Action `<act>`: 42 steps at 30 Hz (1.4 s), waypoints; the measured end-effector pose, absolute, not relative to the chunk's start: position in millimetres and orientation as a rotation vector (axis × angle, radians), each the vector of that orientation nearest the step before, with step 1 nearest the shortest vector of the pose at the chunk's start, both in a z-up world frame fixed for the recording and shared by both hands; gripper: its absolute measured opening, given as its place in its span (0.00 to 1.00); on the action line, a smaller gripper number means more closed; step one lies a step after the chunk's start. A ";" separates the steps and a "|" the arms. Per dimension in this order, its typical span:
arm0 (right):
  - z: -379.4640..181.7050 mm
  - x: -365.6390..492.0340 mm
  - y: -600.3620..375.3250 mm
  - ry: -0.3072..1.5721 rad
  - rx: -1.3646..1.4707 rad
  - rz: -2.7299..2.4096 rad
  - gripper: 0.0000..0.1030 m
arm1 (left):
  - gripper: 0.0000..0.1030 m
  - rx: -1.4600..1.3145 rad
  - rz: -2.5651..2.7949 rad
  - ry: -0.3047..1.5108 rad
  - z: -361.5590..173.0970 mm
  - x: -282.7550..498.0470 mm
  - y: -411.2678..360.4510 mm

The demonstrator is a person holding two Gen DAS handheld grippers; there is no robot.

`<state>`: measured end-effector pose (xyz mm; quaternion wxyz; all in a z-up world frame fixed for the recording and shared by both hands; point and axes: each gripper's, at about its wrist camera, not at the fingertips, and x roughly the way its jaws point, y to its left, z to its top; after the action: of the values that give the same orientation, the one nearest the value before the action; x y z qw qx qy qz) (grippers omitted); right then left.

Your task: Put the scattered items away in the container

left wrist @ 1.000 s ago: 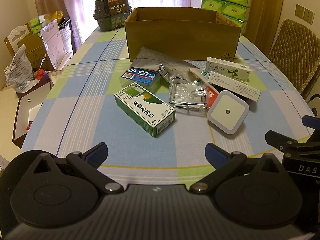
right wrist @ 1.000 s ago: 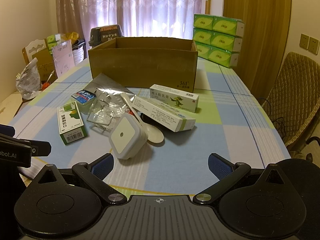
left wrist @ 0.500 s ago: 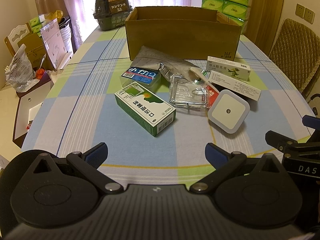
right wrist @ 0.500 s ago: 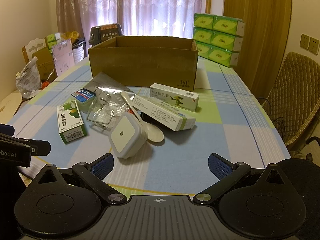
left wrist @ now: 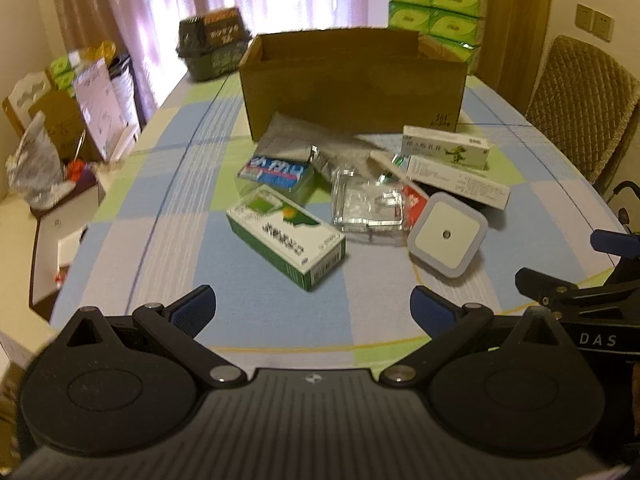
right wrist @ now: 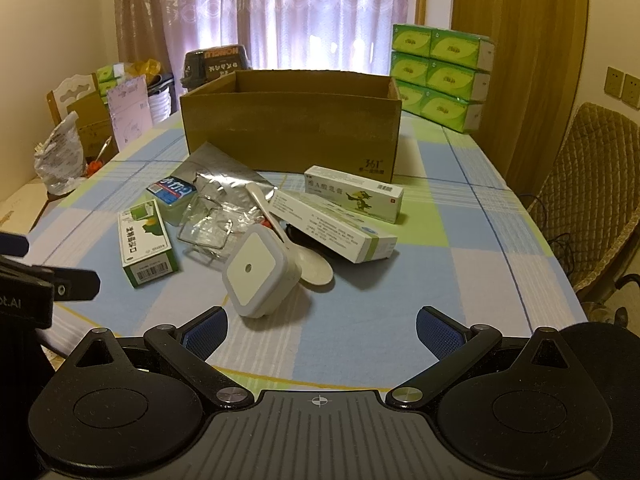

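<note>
Nothing is packed yet, as far as you can see: the open brown cardboard box [right wrist: 290,136] stands at the far side of the checked blue-green-and-white tablecloth [right wrist: 460,264], its inside hidden, and every item lies in front of it

Largest to smallest: crumpled silver foil bag [right wrist: 224,168] against the box front; two long white ointment cartons, the rear one with a green crocodile cartoon [right wrist: 354,194], the front one [right wrist: 334,232] lying across a black object you cannot identify; green-and-white medicine carton with a barcode end [right wrist: 146,250]; clear plastic tray [right wrist: 208,228]; square white night-light with a central sensor dot [right wrist: 258,272]; blue-lidded translucent tub [right wrist: 172,196]; white plastic spoon [right wrist: 298,254]

Your left gripper [left wrist: 312,304] is spread wide and empty, short of the green carton. Your right gripper [right wrist: 320,328] is likewise spread, holding nothing, just short of the night-light

Writing: "361°" on the box corner; "DAS" on the right gripper body; Chinese text on the cartons, too blurred to copy
</note>
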<state>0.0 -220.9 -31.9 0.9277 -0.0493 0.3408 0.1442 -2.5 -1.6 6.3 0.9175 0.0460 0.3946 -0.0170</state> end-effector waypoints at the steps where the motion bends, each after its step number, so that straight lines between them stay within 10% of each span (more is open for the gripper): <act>1: -31.2 1.4 -219.3 0.704 -0.103 0.303 1.00 | 0.99 0.102 -0.039 0.807 8.4 -1.0 -0.6; 25: -73.8 42.1 -145.2 0.600 -0.624 0.526 1.00 | 0.99 0.132 -0.219 0.934 -8.7 86.7 35.0; 27: -82.0 46.4 -142.3 0.604 -0.676 0.537 0.82 | 0.99 0.123 -0.220 0.946 -12.9 91.9 33.5; 38: -116.2 53.9 -132.8 0.516 -0.852 0.520 0.81 | 0.99 0.078 -0.207 0.992 -34.5 114.2 24.3; 42: -118.6 62.8 -132.7 0.513 -0.845 0.520 0.66 | 0.99 0.075 -0.199 1.002 -40.4 118.2 20.6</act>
<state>62.8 -132.7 -118.6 0.8480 -0.4009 0.2433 0.2469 118.2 20.6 -40.4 0.8716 0.0361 0.4796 -0.0954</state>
